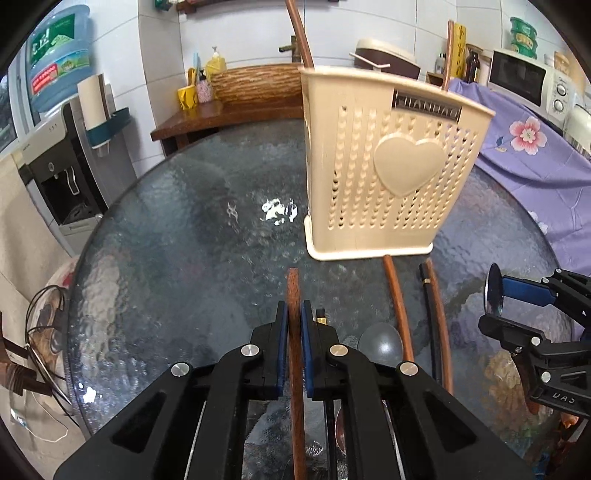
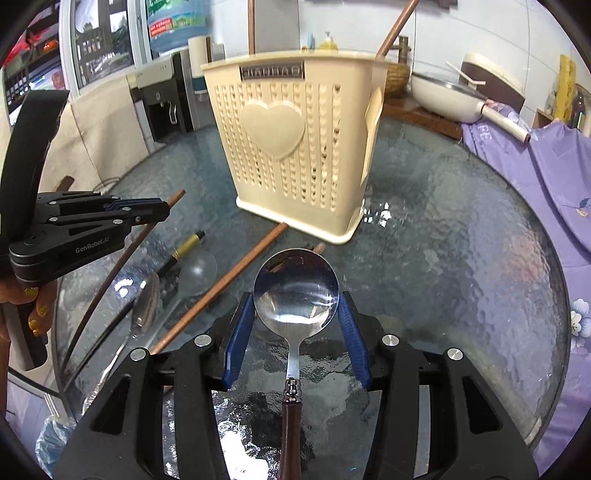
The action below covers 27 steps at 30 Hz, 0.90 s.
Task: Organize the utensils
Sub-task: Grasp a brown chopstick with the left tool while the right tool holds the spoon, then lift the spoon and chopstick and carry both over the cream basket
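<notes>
Left gripper (image 1: 294, 314) is held low over the glass table (image 1: 177, 258), its blue pads (image 1: 282, 350) closed against a brown wooden chopstick (image 1: 295, 369) that runs lengthwise between them and projects ahead of the tips; in the right wrist view the same gripper (image 2: 162, 211) sits level at left, with the chopstick tip (image 2: 176, 196) protruding and a hand (image 2: 38, 308) with gold-painted nails behind it. Right gripper (image 2: 295, 314) also points forward, slightly above the table, its pads (image 2: 238, 332) spread wide on either side of a steel spoon (image 2: 295, 291); the bowl spans the gap between them, and contact at the pads cannot be confirmed. The spoon's brown handle (image 2: 290, 424) runs back under the gripper body. Ahead of both grippers a cream perforated utensil holder (image 1: 391, 166) with a heart emblem stands upright on the table, two chopsticks (image 1: 301, 33) leaning out of its top. Between the grippers, loose on the glass, lie further brown chopsticks (image 1: 399, 314), a black chopstick with a gold band (image 2: 184, 248), a second metal spoon (image 2: 146, 302) and a clear spoon (image 2: 199, 271). Purple floral cloth (image 1: 524, 140) lies to the right of the table.
</notes>
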Each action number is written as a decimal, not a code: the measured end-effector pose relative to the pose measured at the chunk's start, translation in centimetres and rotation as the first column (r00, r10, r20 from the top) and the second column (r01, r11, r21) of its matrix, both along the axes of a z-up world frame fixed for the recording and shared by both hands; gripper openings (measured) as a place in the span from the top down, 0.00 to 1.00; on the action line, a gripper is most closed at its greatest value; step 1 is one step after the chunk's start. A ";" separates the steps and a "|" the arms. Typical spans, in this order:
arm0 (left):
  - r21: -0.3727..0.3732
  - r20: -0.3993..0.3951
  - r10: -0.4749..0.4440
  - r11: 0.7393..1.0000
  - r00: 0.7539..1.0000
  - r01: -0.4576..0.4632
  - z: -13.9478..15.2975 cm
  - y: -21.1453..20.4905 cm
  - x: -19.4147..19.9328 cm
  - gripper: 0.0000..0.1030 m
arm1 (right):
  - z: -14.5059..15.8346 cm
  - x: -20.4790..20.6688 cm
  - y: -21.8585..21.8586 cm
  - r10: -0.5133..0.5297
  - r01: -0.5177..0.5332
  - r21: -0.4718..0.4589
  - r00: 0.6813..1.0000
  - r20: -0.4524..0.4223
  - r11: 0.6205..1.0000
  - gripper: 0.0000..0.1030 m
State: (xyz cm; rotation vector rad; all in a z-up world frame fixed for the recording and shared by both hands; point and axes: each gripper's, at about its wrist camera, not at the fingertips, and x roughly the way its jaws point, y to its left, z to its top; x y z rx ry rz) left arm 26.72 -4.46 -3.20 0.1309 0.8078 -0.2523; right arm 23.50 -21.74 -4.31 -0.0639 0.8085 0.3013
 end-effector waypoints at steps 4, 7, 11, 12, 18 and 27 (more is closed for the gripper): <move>-0.030 0.026 0.004 1.000 1.000 -0.003 1.2 0.6 -0.6 0.93 | 1.4 -0.8 -0.4 -0.006 0.005 0.017 0.999 0.047 1.000 0.54; -0.040 0.047 0.005 0.999 0.999 -0.003 2.0 0.9 -1.0 0.93 | 2.4 -1.3 -0.8 -0.005 0.003 0.024 0.997 0.076 1.000 0.54; -0.061 0.072 0.004 0.998 0.997 0.000 3.0 1.3 -1.8 0.93 | 3.6 -2.1 -1.2 -0.002 -0.002 0.031 0.994 0.112 1.000 0.54; -0.067 0.076 0.004 0.998 0.997 0.002 3.2 1.4 -1.9 0.93 | 3.9 -2.4 -1.3 0.001 -0.005 0.034 0.992 0.122 0.999 0.54; -0.092 0.114 0.008 0.996 0.993 0.003 4.8 2.0 -3.1 0.93 | 5.3 -3.4 -1.7 0.005 -0.013 0.046 0.987 0.161 0.999 0.54; -0.127 0.183 0.013 0.992 0.983 0.011 7.5 2.8 -4.4 0.93 | 6.9 -4.5 -2.1 0.005 -0.018 0.061 0.980 0.197 0.998 0.54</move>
